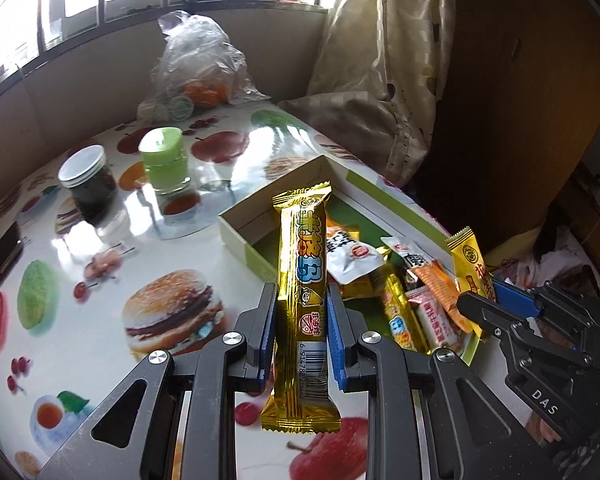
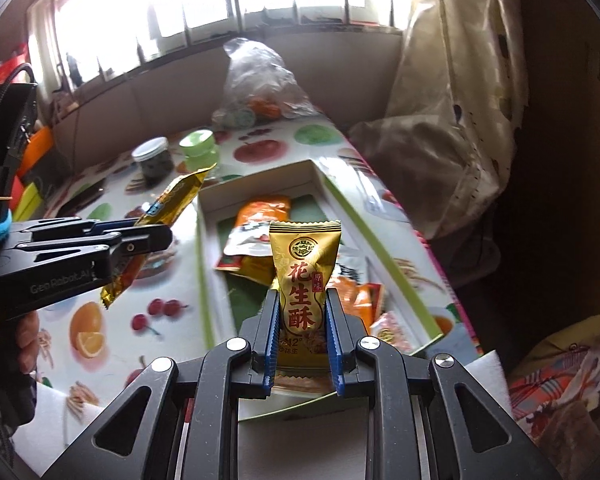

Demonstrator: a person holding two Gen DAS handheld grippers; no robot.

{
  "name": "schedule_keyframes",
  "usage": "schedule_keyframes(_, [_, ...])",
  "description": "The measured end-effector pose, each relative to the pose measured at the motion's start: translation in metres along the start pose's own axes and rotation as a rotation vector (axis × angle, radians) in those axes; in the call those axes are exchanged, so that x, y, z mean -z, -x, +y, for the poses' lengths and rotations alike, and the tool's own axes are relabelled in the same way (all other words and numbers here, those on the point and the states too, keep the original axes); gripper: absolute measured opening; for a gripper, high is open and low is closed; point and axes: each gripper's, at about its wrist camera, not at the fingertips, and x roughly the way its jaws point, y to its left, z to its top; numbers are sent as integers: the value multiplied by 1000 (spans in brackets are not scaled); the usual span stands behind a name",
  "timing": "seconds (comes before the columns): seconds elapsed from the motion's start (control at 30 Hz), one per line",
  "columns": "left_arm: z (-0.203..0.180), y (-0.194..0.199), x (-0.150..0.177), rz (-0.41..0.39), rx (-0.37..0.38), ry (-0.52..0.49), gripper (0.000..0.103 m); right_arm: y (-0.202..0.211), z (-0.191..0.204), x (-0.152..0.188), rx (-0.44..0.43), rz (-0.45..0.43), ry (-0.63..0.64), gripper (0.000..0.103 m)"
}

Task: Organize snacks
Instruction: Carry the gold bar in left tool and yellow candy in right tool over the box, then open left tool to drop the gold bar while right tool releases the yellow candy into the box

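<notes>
Dead centre of the right wrist view, the gold peanut-crisp packet point(image 2: 305, 280) reads 花生酥 in big red characters, a small red tag 原味 beside them, "42°" near its lower edge. At lower left, the left gripper point(image 2: 156, 236) body carries "Geo Robot.AI". In the left wrist view, the long gold bar point(image 1: 302, 304) shows a barcode starting "6 914782"; its blue lettering is too warped to read. At lower right, the right gripper point(image 1: 480, 300) says "DAS".

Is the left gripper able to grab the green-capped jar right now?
Probably not yet. The left gripper is shut on a long gold snack bar, so its jaws are full. The green-capped jar stands unobstructed on the table.
</notes>
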Motion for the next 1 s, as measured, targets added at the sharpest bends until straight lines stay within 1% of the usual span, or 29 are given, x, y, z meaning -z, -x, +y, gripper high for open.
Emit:
schedule_keyframes(0.33, [-17,-28,-8,42,30,5,24,-20,-23,2,29,44,-40,20])
schedule_keyframes(0.47, [-19,-37,-9,61,29,16,24,-26,-28,2,35,56,-46,20])
schedule_keyframes(0.7, [-25,-47,-8,82,34,20,24,-37,-33,0,48,68,-46,20])
schedule_keyframes(1.0, [-25,-52,-10,84,30,43,24,-44,-38,-4,53,67,-45,20])
